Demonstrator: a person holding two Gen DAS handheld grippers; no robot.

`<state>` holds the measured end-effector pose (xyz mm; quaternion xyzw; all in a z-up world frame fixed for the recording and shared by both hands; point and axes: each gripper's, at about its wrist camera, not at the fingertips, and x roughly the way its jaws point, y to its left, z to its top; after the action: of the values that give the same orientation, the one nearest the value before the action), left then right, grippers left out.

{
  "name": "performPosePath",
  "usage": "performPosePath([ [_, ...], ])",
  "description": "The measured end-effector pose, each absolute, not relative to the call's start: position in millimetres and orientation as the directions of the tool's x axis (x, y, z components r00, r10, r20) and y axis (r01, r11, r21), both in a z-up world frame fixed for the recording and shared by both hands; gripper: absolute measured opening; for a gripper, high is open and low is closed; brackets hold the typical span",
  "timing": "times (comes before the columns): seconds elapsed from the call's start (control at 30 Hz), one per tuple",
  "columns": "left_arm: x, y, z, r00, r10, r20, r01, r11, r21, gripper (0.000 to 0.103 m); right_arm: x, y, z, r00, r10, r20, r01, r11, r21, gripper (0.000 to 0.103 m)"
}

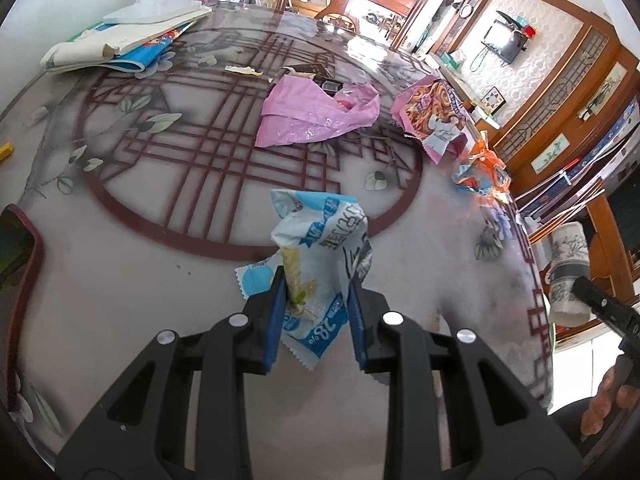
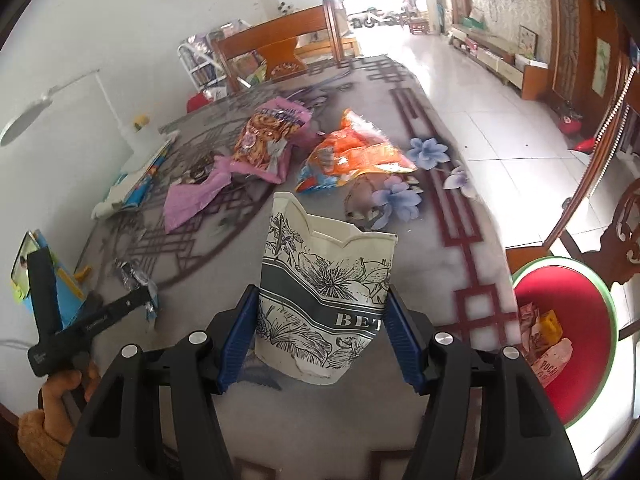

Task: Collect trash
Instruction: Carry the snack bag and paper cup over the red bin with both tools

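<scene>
Left of the red bin (image 2: 596, 280): left gripper (image 1: 316, 300) jaws clamped on a blue-white snack wrapper (image 1: 320, 248) over the desk (image 1: 120, 280); nearer the bin, just left of its rim: right gripper (image 2: 320, 320) jaws clamped on an upright torn paper cup (image 2: 324, 288).

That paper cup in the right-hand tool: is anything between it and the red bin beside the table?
Nothing visible blocks it. The right gripper holds the flowered paper cup between its fingers, above the table near its edge. The red bin sits open on the floor just past that edge, with some wrappers already inside.
</scene>
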<state>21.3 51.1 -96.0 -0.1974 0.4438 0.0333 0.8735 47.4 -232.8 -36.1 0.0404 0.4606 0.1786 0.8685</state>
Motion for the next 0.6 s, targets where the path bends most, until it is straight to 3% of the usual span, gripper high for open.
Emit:
performPosePath([
  [0.6, 10.4, 18.8, -80.2, 0.625, -0.069, -0.777, -0.217, 0.941, -0.258, 0.026, 45.8, -275.7, -32.4, 0.549, 0.343, -0.763, -0.209, 0.939, 0.272, 0.060],
])
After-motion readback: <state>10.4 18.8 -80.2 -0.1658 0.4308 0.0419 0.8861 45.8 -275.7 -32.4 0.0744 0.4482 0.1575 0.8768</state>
